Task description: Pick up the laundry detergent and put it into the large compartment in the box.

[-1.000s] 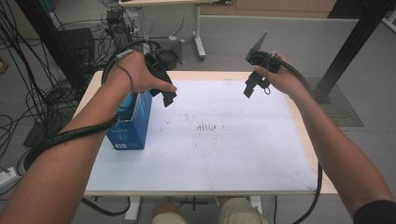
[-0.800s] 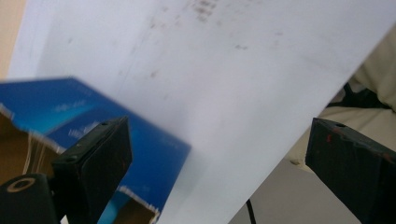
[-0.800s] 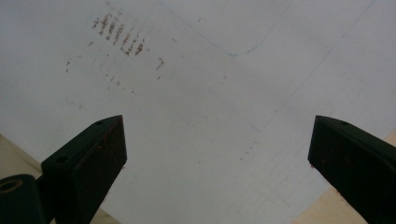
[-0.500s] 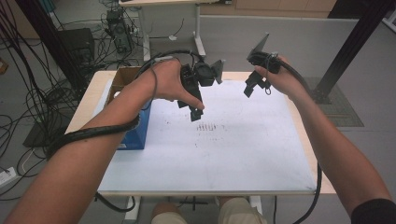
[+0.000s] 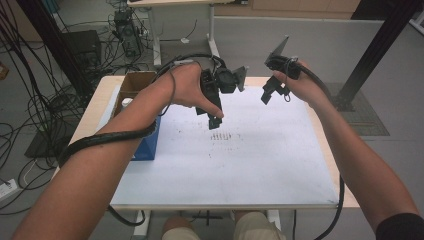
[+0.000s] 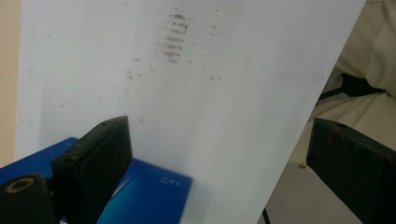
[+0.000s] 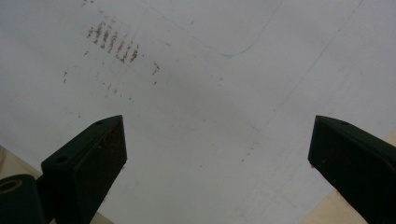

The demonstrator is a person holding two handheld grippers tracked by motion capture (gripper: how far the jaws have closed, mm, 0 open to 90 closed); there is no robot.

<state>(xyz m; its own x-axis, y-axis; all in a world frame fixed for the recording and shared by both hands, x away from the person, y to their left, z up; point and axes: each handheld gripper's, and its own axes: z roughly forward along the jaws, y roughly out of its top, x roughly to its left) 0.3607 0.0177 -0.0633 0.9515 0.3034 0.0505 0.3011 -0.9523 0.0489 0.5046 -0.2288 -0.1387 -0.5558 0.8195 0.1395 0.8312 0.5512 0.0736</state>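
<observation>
High view shows one blue box (image 5: 147, 142) at the left edge of the white sheet (image 5: 260, 150), with nothing yet taken out. One left gripper (image 5: 216, 107) and one right gripper (image 5: 272, 90) hover above the sheet, both spread wide and empty.

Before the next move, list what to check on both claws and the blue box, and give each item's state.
1. Left claw open and empty: ok, jaws wide apart with nothing between them.
2. Right claw open and empty: ok, same.
3. Claws apart from each other: ok, a gap shows in the high view.
4. Blue box untouched: ok, it stands at the left edge of the white sheet.
5. Box contents: cannot tell.
</observation>
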